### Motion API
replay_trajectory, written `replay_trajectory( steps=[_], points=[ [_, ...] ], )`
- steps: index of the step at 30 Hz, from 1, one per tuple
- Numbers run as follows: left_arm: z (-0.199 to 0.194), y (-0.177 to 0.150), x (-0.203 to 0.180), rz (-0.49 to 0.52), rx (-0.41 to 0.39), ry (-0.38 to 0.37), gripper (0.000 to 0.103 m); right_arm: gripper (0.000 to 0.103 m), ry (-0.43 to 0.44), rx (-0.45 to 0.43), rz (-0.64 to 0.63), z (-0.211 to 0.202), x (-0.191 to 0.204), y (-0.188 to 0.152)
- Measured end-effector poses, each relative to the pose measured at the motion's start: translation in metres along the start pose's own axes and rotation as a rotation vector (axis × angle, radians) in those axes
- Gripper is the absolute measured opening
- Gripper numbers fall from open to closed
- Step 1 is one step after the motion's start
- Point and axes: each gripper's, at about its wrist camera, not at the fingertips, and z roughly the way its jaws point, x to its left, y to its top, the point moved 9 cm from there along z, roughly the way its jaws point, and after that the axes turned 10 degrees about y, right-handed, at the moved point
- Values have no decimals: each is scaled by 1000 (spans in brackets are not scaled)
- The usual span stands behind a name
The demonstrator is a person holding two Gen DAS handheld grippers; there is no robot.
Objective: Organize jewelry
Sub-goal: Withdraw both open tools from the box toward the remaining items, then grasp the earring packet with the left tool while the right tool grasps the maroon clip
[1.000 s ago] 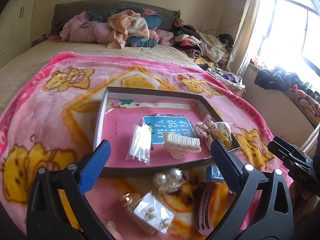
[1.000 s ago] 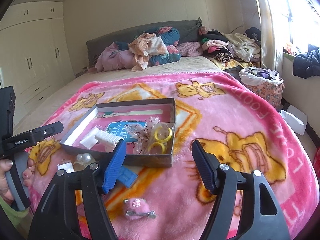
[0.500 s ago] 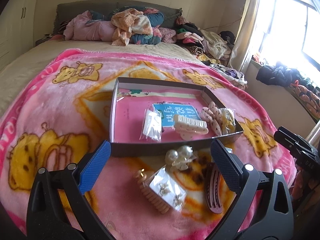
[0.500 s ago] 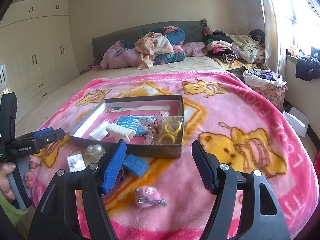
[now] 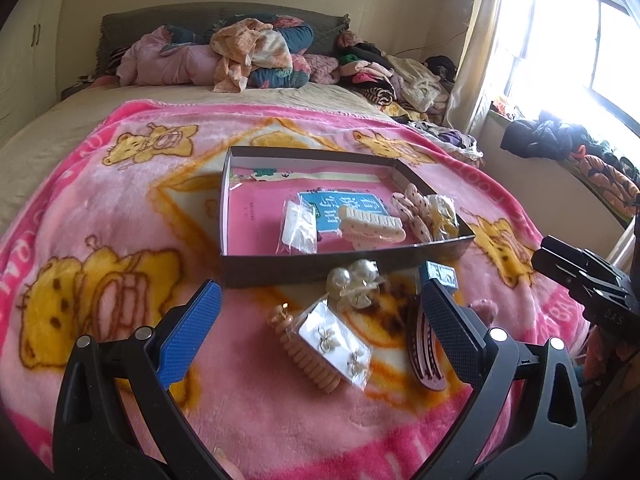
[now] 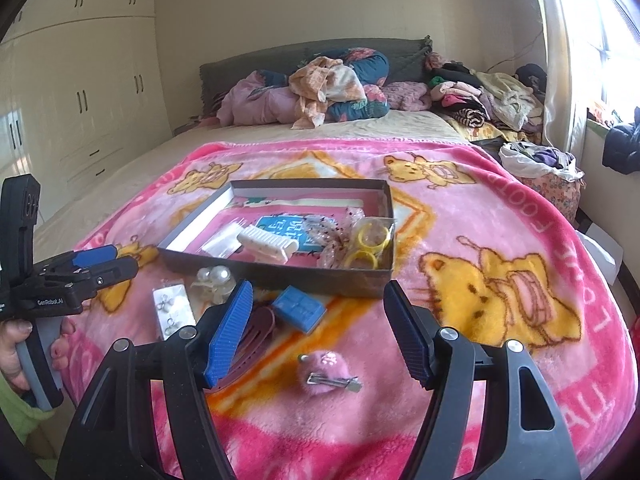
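A shallow dark box [image 5: 280, 270] [image 6: 280, 276] on the pink blanket holds a white claw clip [image 5: 372, 226] [image 6: 266, 242], a clear bag [image 5: 298, 230], a dotted scrunchie [image 5: 414, 210] and yellow rings [image 6: 366, 242]. In front lie a pearl clip [image 5: 354, 282] [image 6: 214, 280], an earring card [image 5: 336, 340] [image 6: 172, 310] on a beige comb [image 5: 304, 360], a maroon clip [image 5: 424, 358] [image 6: 250, 334], a blue box [image 5: 440, 274] [image 6: 298, 308] and a pink pompom clip [image 6: 326, 370]. My left gripper [image 5: 320, 320] is open above the earring card. My right gripper [image 6: 320, 320] is open above the pompom clip.
A pink bear blanket [image 5: 120, 240] [image 6: 500, 260] covers the bed. Piled clothes [image 5: 256, 52] [image 6: 332, 88] lie at the headboard. A window [image 5: 580, 40] is to the right, wardrobes [image 6: 80, 92] to the left.
Both grippers have drawn back from the box, so more loose items in front of it show. Both stay open.
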Motion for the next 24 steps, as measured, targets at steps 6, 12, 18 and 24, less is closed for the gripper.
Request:
replay_trajectory(
  steps=[6, 12, 18, 24],
  points=[
    [-2, -14, 0, 18, 15, -6, 91, 66, 10, 20, -15, 4, 8, -6],
    [1, -26, -1, 25, 39, -26, 91, 66, 25, 54, -27, 10, 16, -18],
    [5, -35, -2, 18, 63, -58, 83, 66, 39, 93, -59, 17, 26, -30],
    [14, -42, -5, 18, 94, -75, 72, 66, 44, 129, -57, 24, 26, -39]
  ],
)
